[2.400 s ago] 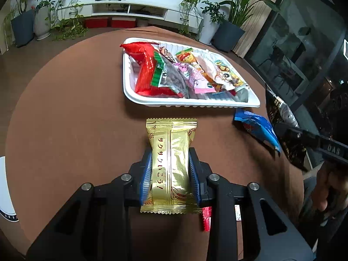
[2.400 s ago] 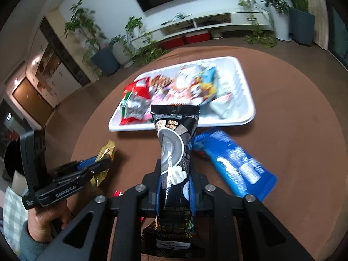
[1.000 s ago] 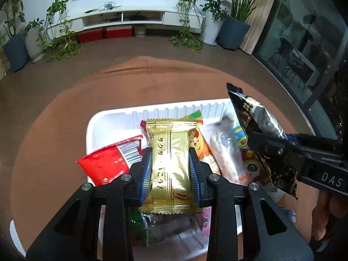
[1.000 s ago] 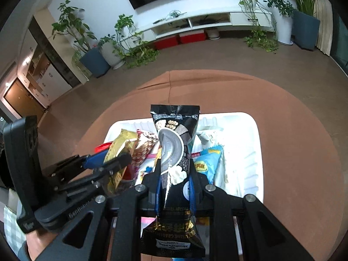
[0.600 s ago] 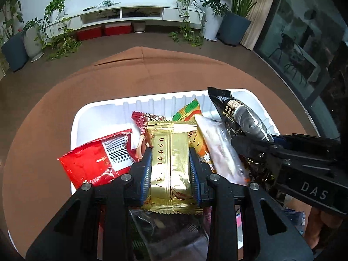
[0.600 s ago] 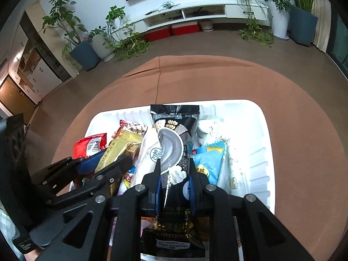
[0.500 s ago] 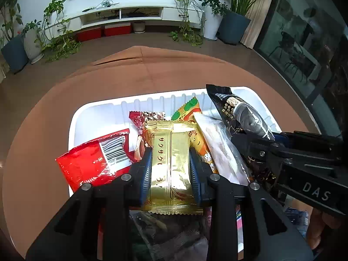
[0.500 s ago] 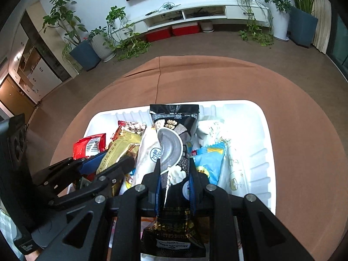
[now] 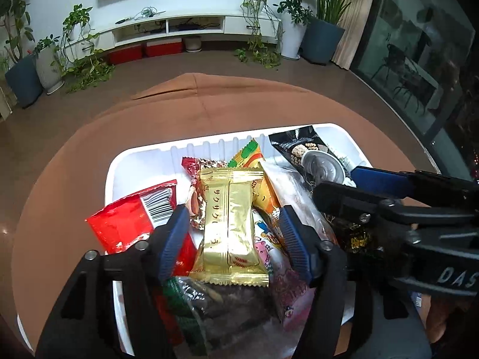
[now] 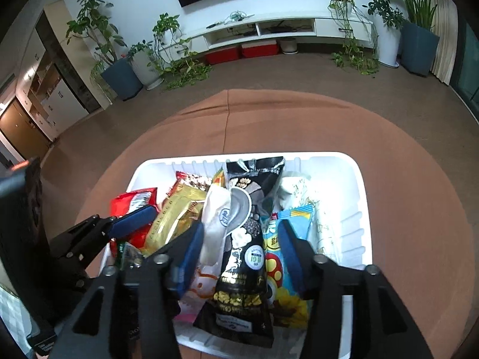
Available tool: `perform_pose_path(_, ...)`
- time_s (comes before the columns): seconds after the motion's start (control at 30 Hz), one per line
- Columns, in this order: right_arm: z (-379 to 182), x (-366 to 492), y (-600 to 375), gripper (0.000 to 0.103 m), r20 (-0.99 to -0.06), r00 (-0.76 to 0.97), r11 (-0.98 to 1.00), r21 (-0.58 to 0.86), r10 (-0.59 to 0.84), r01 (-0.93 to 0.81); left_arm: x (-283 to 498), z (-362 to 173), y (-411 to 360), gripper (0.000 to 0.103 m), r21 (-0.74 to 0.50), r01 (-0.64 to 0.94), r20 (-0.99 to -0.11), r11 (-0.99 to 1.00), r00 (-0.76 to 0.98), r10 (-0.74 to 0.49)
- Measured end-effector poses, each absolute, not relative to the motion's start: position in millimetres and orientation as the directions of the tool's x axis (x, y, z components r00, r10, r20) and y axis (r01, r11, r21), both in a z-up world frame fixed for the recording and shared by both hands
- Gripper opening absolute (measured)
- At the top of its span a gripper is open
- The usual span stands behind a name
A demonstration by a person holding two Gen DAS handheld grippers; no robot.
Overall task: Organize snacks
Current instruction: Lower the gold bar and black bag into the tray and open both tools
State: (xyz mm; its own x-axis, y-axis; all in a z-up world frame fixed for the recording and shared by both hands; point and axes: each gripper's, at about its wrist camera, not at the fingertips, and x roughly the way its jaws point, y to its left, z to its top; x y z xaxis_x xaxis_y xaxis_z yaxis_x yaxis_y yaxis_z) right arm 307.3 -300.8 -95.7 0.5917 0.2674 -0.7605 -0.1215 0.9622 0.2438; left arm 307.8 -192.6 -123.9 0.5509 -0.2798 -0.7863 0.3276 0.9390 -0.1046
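Over the white tray (image 9: 140,161), both snacks are being let go at the same time. A gold wafer packet (image 9: 230,224) is lying on top of the heap of snacks already in the tray, between the blue pads of the left gripper (image 9: 233,233). Its jaws have just been opening, and there are now gaps on both sides, so the pads are no longer pressing on the wrapper. Just to its right, a tall black popcorn bag (image 10: 248,233) is resting lengthwise on the pile, its top leaning toward the tray's far wall. The right gripper (image 10: 239,248) is straddling it with jaws that have likewise just been opening and are standing clear of the bag. A red packet (image 9: 128,224) is sitting at the left of the tray, partly over its rim, and a blue packet (image 10: 287,239) is lying beside the black bag.

Judging by this, the drop-off step is finishing. Next, both grippers are probably needing to lift straight away from the pile, without dragging a wrapper along, and then look for any snack left on the brown tablecloth (image 10: 419,209).
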Motion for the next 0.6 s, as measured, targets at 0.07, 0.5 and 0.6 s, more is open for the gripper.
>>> perform_pose_path(0.07,-91.5,302.1,-303.5,0.058,-0.753,0.599,0.961,0.246,0.271,-0.126,302.5,-117.4,-193.8,0.073,-0.099,0.331,-0.779,0.938,0.561,-0.280)
perform_pose_path(0.5,-59.1,219.2,-339.3,0.088,-0.647,0.683,0.939,0.276,0.339,-0.204,215.0,-60.7,-168.5,0.103,-0.073,0.381,-0.707,0.922,0.633,-0.317)
perform_pose_path(0.6,-64.9,195.6,-349.5,0.088,-0.646,0.675,0.932,0.300,0.357,-0.205,185.1,-61.1,-158.4,0.103,-0.070,0.412,-0.706,0.909,0.623,-0.337)
